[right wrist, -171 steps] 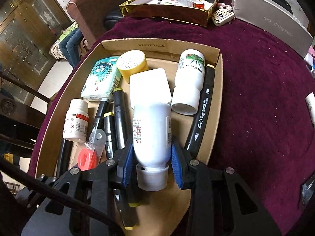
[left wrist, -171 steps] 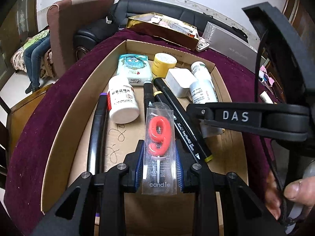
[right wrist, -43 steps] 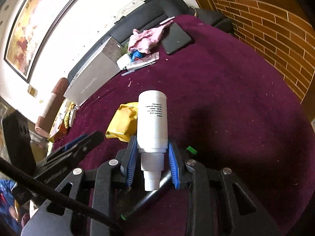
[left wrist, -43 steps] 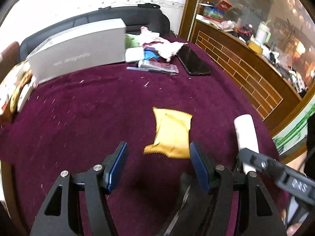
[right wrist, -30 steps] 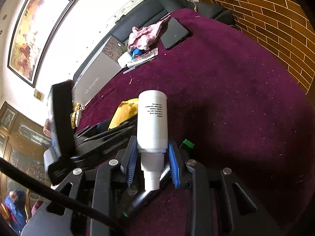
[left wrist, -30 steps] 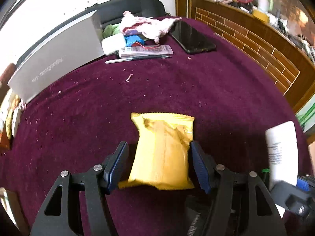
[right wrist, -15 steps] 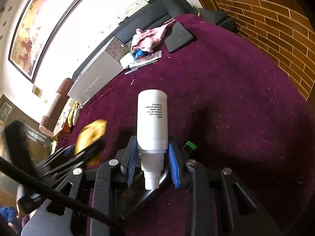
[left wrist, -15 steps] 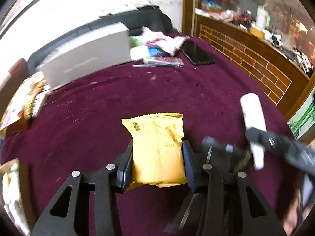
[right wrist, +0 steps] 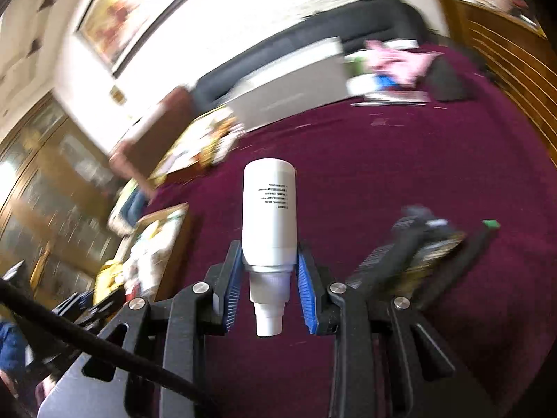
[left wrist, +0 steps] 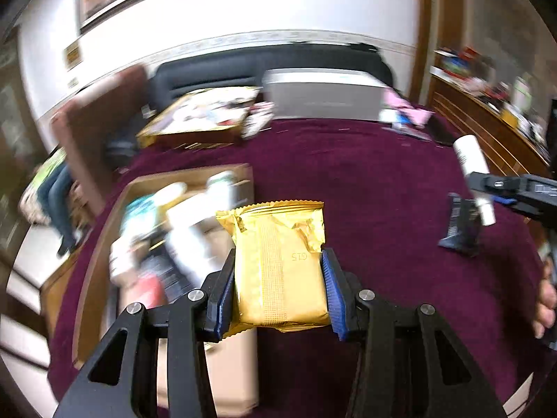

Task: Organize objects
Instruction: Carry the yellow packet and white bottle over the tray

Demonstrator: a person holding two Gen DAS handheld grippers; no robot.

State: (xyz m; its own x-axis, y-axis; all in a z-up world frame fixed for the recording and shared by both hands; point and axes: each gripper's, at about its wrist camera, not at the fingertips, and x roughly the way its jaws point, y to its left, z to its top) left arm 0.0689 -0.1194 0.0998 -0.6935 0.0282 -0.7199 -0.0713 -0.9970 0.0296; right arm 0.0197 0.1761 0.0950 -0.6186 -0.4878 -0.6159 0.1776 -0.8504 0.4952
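Yellow foil snack packet (left wrist: 278, 271): clamped between blue pads of left gripper (left wrist: 276, 289), long axis pointing forward along fingers, held above maroon cloth. White plastic spray bottle (right wrist: 268, 223): pinched at neck by right gripper (right wrist: 269, 291), nozzle toward camera, base pointing away. Ahead and left of both grippers: shallow brown cardboard tray (left wrist: 115, 216), blurred, already holding bottles and markers. Left gripper nearer, at tray's right edge; likely drop-off there, packet first.
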